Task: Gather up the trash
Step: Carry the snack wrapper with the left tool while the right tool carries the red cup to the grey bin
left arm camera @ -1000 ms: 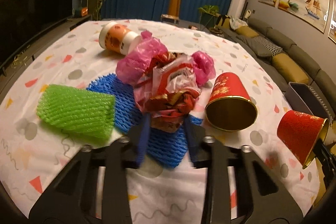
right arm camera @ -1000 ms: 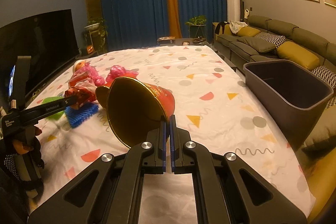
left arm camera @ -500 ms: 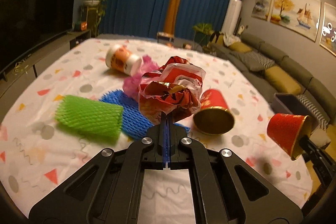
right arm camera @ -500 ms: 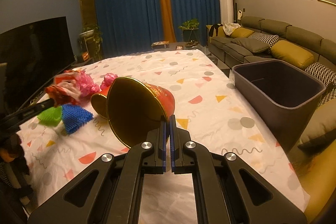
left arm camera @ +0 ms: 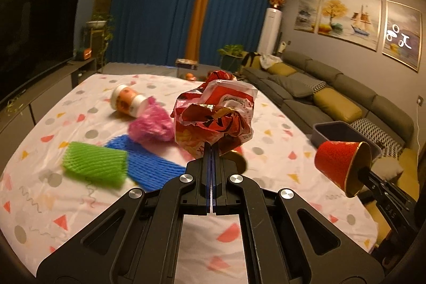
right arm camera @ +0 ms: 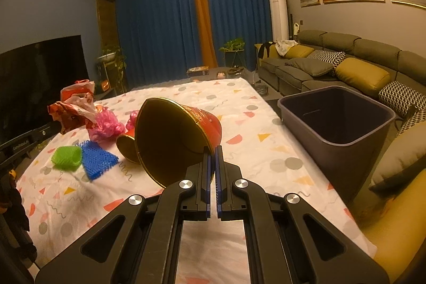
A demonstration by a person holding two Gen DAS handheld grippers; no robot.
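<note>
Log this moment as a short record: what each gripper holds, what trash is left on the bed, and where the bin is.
left gripper: shut on wrapper, lifted off the bed
right gripper: shut on red cup by its rim
left on bed: green net, blue net, pink bag, orange cup, second red cup
bin: beside the bed's sofa side, looks empty

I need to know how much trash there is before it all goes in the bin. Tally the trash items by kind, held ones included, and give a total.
Red paper cups: 2 (one held, one on the table)
Foam nets: 2 (green, blue)
Crumpled snack wrapper: 1, held
Pink plastic bag: 1
Orange-and-white cup: 1
Total: 7
</note>
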